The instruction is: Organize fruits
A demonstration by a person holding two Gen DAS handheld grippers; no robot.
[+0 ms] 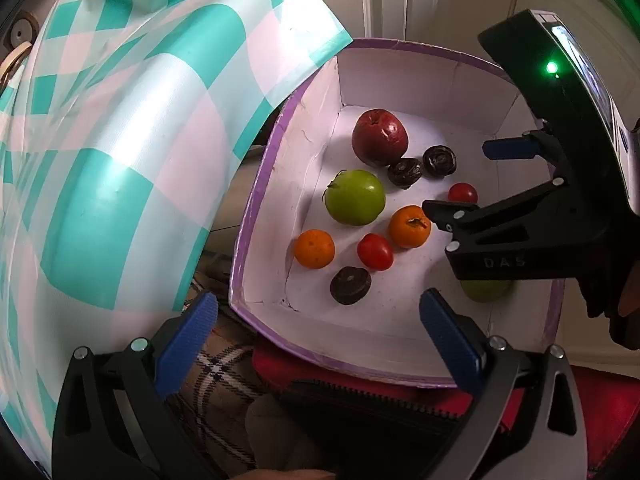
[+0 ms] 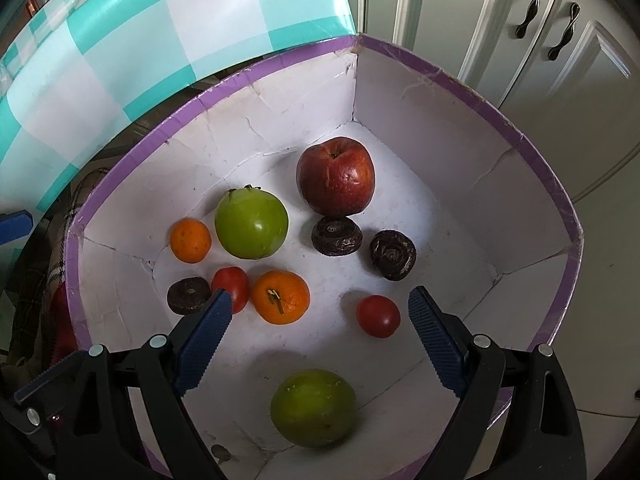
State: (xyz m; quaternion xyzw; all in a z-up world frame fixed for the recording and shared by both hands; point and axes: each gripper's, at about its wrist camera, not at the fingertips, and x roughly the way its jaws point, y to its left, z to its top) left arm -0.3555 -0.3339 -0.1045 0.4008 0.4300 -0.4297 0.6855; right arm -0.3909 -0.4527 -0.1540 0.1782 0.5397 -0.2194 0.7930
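Note:
A white box with a purple rim (image 1: 256, 184) (image 2: 532, 156) holds the fruit. Inside lie a red apple (image 1: 379, 137) (image 2: 336, 176), a green fruit (image 1: 354, 197) (image 2: 251, 224), two oranges (image 1: 314, 249) (image 1: 409, 227) (image 2: 190, 240) (image 2: 281, 297), two red tomatoes (image 1: 375, 251) (image 1: 462, 192) (image 2: 378, 316) (image 2: 232, 287) and three dark round fruits (image 1: 351, 285) (image 2: 337, 235) (image 2: 392, 255). A second green fruit (image 2: 313, 407) lies near the front wall. My left gripper (image 1: 316, 336) is open and empty over the box's near edge. My right gripper (image 2: 320, 320) (image 1: 460, 178) is open and empty above the fruit.
A table with a teal and white checked cloth (image 1: 120, 160) (image 2: 120, 60) stands to the left of the box. White cabinet doors (image 2: 540, 40) are behind. Plaid fabric (image 1: 224, 364) and a red surface (image 1: 600, 400) lie under the box.

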